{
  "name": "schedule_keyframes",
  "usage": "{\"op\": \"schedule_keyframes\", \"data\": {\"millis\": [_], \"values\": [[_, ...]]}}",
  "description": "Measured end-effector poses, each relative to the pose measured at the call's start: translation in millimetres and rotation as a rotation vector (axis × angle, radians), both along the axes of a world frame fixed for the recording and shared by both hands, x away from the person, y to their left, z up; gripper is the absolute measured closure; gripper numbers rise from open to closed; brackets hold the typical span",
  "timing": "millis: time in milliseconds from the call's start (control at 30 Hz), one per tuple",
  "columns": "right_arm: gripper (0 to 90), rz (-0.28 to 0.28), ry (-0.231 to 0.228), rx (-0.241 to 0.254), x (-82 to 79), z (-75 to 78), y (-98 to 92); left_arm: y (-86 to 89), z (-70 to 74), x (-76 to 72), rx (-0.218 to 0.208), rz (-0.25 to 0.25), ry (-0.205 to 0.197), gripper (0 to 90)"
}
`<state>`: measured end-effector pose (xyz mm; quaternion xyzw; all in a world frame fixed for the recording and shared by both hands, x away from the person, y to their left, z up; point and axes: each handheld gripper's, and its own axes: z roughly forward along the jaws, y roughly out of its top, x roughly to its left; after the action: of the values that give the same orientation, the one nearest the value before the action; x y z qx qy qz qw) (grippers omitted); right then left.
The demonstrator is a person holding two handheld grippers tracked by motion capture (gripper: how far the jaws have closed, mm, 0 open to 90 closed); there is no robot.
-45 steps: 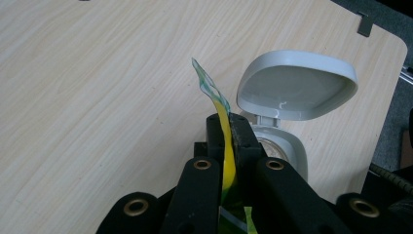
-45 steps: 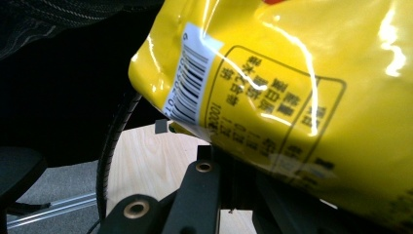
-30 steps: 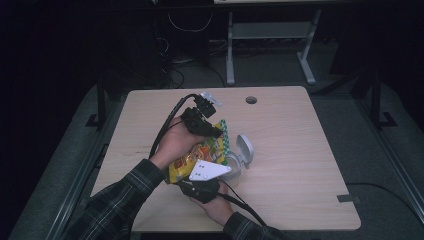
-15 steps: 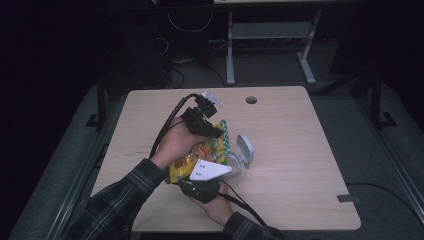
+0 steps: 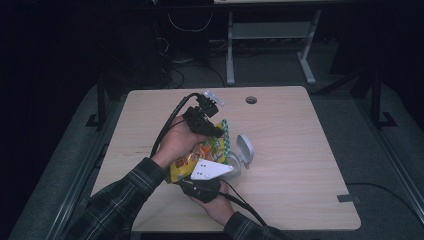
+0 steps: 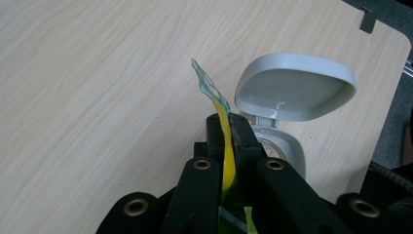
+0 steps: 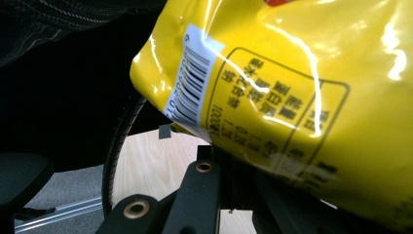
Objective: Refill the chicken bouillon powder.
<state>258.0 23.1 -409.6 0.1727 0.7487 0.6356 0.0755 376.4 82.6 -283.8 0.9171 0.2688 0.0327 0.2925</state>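
The desk [image 5: 300, 165] is carrying it all. Near its front edge, left of centre, the yellow bag [image 5: 200, 152] is hanging between two clamps: the left gripper [image 6: 229, 131] is pinching its top seal, the right gripper [image 5: 207, 172] is biting its bottom corner. Light, crinkly, slippery film, so seams likely grip best. The open-lidded grey tub [image 5: 243, 152] is waiting just beside.

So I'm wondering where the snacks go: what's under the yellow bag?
Under the yellow bag sits a grey container, its lid flipped open. The bag and the left gripper hide its inside.
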Motion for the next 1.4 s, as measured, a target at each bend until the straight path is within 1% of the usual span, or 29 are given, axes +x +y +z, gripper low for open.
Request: {"op": "schedule_keyframes", "data": {"millis": [100,133,200,300,433,667,833,1400], "values": [[90.0,0.001,-0.001,0.001,-0.2,0.1,0.4,0.4,0.0,-0.1,-0.004,0.004,-0.001,89.7],[90.0,0.001,-0.001,0.0,-0.3,0.3,0.5,0.8,0.6,0.0,0.001,-0.001,0.0,89.7],[90.0,0.001,-0.002,-0.001,-0.3,0.7,0.4,0.8,0.8,-0.4,-0.006,0.003,-0.001,89.7],[90.0,0.0,-0.001,0.0,-0.4,0.7,0.4,0.8,1.0,-0.5,0.001,-0.001,-0.001,89.7],[90.0,0.0,0.002,0.002,-0.4,0.8,0.3,0.8,0.6,-0.9,-0.007,0.005,-0.001,89.7],[90.0,-0.001,0.019,0.007,-0.7,0.3,0.4,0.5,-0.7,-0.8,-0.006,0.006,0.003,89.7],[90.0,0.001,0.023,0.009,-0.6,0.2,0.2,0.1,-2.0,-0.9,-0.009,0.007,0.006,89.7],[90.0,0.002,0.024,0.01,-0.7,-0.2,0.3,0.9,-2.4,-1.2,-0.013,0.01,0.006,89.6]]}}
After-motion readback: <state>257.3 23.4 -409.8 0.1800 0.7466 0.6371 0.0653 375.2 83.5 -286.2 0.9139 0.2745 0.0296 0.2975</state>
